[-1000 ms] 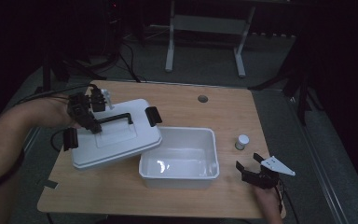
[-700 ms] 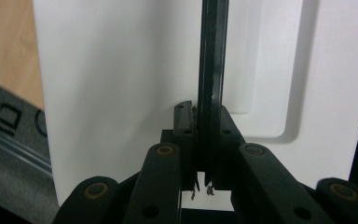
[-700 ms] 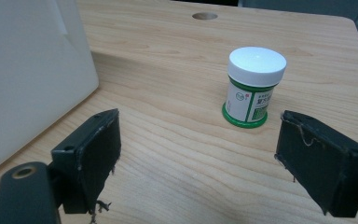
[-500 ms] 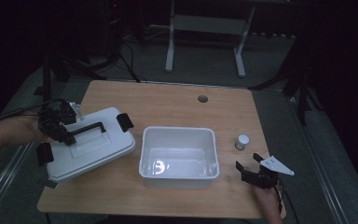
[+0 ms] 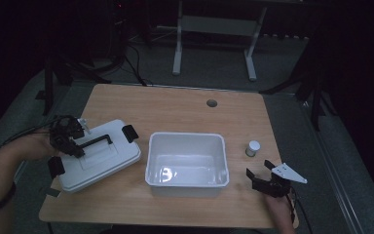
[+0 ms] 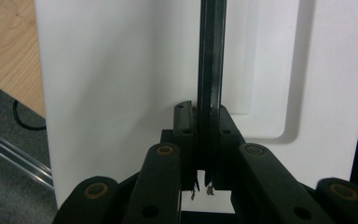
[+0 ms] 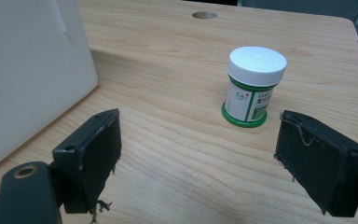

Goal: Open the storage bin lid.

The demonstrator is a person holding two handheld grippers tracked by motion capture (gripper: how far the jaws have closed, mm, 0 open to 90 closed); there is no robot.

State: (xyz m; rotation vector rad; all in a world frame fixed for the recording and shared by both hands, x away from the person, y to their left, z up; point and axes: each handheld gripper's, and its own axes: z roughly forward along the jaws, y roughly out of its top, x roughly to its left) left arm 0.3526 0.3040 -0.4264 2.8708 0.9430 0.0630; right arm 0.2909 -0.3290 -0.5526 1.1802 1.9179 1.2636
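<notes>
A white box lid (image 5: 100, 158) with black end clips lies on the table left of the open white bin (image 5: 186, 160). My left gripper (image 5: 73, 143) is shut on the lid's black handle (image 6: 210, 70), whose thin bar runs up between the pads (image 6: 183, 123) over the lid's white top (image 6: 121, 84). My right gripper (image 5: 259, 176) rests near the table's front right corner, open with nothing between its fingers (image 7: 98, 149). A small jar (image 7: 253, 86) with a white cap and green label stands upright just beyond them, also seen right of the bin as a small jar (image 5: 252, 148).
The wooden table (image 5: 185, 109) has a round cable hole (image 5: 212, 103) near its far edge. Beyond it stand a metal frame (image 5: 214, 39) and cables on the dark floor. The bin's white wall (image 7: 28, 74) is at the left in the right gripper view.
The left gripper has carried the lid left and down, off the bin's edge, until it lies flat on the table beside the bin. The right gripper has stayed still.
</notes>
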